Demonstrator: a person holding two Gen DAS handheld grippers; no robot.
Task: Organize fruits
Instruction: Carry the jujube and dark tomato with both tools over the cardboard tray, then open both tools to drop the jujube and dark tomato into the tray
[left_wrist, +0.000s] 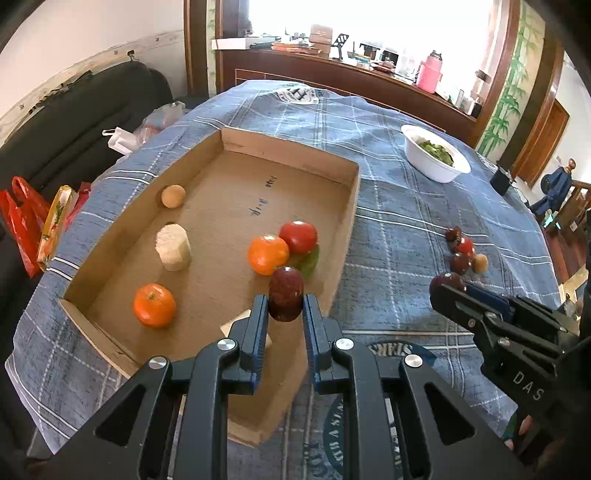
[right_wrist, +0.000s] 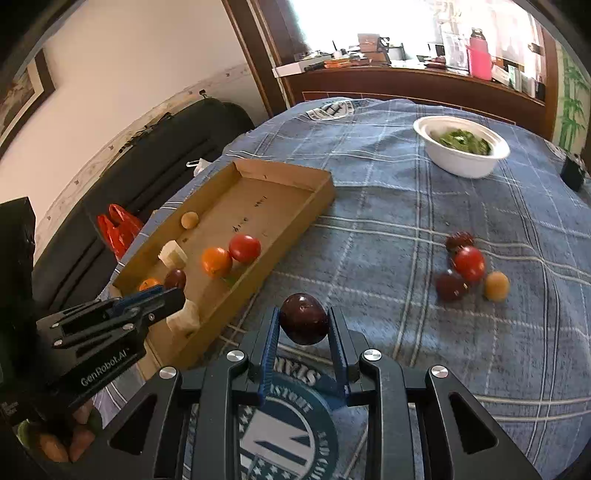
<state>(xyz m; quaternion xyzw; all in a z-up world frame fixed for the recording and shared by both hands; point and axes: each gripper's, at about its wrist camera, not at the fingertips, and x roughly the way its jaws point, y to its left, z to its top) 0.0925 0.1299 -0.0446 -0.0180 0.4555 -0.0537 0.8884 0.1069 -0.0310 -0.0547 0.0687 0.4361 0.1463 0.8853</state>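
left fingers (left_wrist: 285, 306) clamp plum (left_wrist: 286, 293) over tray edge (left_wrist: 334, 280) | right fingers (right_wrist: 303, 325) clamp dark plum (right_wrist: 303, 318)

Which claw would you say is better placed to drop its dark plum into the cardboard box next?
Probably the left claw: its plum already hangs over the box, while the right claw holds its plum over the tablecloth beside it.

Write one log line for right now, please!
left tool: shut on plum, over box | right tool: shut on dark plum, over cloth
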